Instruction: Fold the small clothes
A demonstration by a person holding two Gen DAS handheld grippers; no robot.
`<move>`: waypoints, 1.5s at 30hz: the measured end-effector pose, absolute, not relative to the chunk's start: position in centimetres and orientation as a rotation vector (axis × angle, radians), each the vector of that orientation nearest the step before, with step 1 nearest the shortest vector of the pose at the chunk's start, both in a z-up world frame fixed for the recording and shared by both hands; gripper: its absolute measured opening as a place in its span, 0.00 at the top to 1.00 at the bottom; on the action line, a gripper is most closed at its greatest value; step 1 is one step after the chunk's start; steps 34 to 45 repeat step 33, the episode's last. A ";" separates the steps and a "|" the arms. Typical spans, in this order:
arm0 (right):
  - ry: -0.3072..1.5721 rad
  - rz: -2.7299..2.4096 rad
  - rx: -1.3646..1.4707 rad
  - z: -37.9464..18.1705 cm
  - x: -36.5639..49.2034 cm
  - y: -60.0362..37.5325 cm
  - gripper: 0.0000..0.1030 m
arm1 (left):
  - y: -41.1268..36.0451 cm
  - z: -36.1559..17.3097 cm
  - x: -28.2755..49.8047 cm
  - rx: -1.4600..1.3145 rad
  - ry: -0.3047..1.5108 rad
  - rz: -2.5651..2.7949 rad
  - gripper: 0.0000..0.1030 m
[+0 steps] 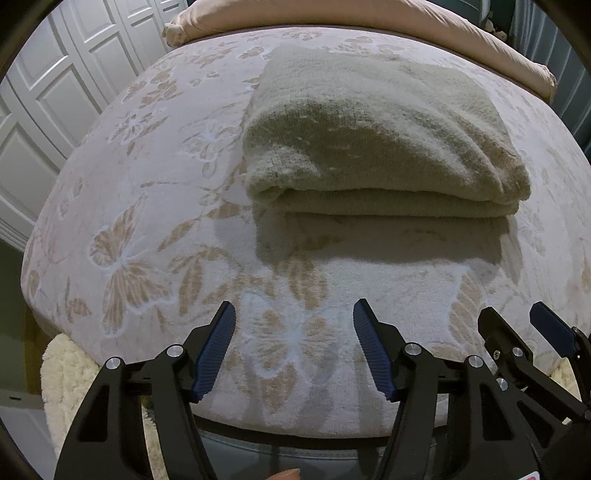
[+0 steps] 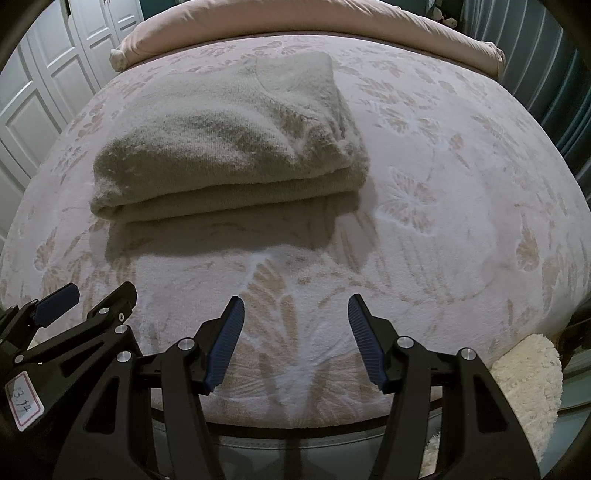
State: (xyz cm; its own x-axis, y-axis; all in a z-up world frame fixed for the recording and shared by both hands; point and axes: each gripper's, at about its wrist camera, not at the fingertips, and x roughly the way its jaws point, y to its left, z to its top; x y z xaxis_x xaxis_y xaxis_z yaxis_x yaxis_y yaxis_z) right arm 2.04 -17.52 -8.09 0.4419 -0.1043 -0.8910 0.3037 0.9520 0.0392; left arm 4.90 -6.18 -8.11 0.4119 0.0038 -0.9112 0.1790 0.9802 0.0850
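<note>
A beige knitted garment [image 1: 373, 136] lies folded in a thick stack on the bed, its folded edge facing me; it also shows in the right wrist view [image 2: 232, 136]. My left gripper [image 1: 293, 314] is open and empty, hovering over the bed's near edge, well short of the garment. My right gripper [image 2: 295, 308] is open and empty too, beside the left one. The right gripper shows at the right edge of the left wrist view [image 1: 517, 319], and the left gripper at the left edge of the right wrist view [image 2: 98, 295].
The bed cover [image 1: 147, 229] is pale pink with a butterfly and leaf pattern. A pink pillow [image 1: 332, 14] lies along the far edge. White panelled doors [image 1: 55, 92] stand at the left. A fluffy cream rug [image 2: 528, 387] lies below the bed's near edge.
</note>
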 end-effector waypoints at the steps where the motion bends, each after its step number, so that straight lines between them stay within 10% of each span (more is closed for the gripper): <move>1: 1.086 -0.258 0.206 -8.1 2.0 -17.5 0.45 | -6.2 -8.1 4.9 0.177 1.143 -0.110 0.40; 45: 1.079 -0.290 0.217 -7.7 2.0 -16.6 0.45 | -6.2 -8.1 5.2 0.169 1.137 -0.096 0.41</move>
